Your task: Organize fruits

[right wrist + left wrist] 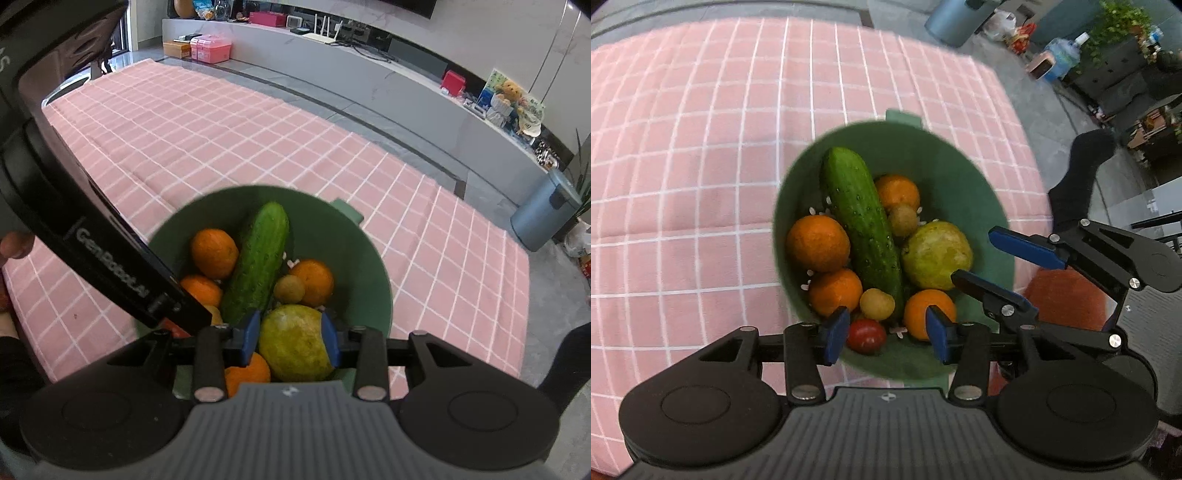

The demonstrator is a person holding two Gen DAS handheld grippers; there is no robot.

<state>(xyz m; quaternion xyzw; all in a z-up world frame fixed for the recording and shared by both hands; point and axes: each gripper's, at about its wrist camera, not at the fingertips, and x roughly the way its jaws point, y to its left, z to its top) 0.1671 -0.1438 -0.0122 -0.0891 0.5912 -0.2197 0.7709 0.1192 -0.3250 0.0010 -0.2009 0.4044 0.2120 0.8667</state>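
Observation:
A green bowl [953, 166] on the pink checked cloth holds a cucumber [862, 229], several oranges [818, 243], a yellow-green guava [938, 254], two small brownish fruits [877, 303] and a red tomato [866, 336]. My left gripper [886, 334] is open above the bowl's near rim, with the tomato between its pads. My right gripper [993, 258] hangs open over the bowl's right side. In the right wrist view its blue pads [252, 334] sit on both sides of the guava [295, 343]; contact is unclear.
The pink checked cloth [701, 147] covers the table to the left and beyond the bowl. The table's right edge is close to the bowl, with grey floor, a bin [546, 214] and a counter [369, 74] beyond.

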